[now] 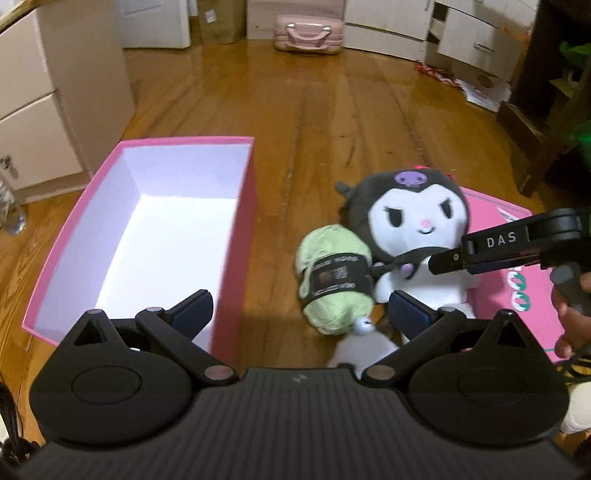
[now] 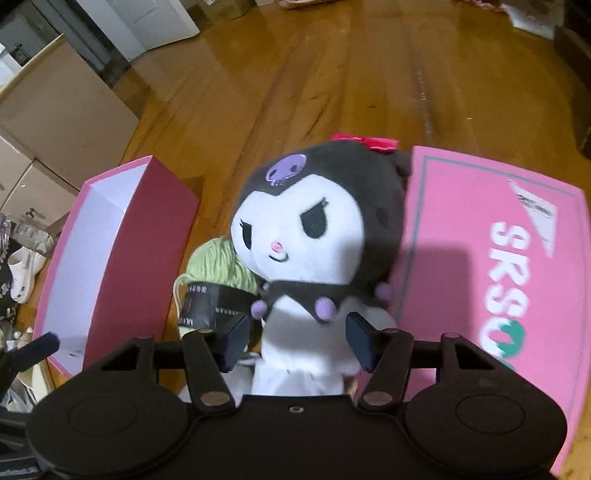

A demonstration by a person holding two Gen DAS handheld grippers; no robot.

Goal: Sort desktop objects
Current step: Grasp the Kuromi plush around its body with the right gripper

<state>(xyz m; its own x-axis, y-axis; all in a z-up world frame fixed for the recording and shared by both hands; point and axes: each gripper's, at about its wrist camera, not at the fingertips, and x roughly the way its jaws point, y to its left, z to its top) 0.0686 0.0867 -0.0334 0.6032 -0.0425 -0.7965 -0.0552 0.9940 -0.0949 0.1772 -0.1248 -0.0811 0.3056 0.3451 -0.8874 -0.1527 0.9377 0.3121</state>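
Note:
A black-and-white plush toy (image 1: 417,218) with a purple skull and a red bow sits upright on the wooden floor. It stands between an open pink box (image 1: 243,221) with a bare white inside and a flat pink lid (image 1: 491,210). A green yarn ball (image 1: 332,284) with a black label lies against the plush's side. My right gripper (image 2: 300,339) is shut on the plush toy (image 2: 306,229), its pads pressing the white body under the collar. From the right it shows as the right gripper (image 1: 443,264). My left gripper (image 1: 303,314) hangs open above the floor beside the yarn.
A hand (image 1: 569,325) holds the right gripper's handle over the lid (image 2: 454,221). The box (image 2: 155,236) stands left of the yarn (image 2: 218,266). Drawers (image 1: 33,122) line the left, dark furniture (image 1: 546,110) the right, a pink case (image 1: 306,33) far back. White shoes (image 2: 26,269) lie left.

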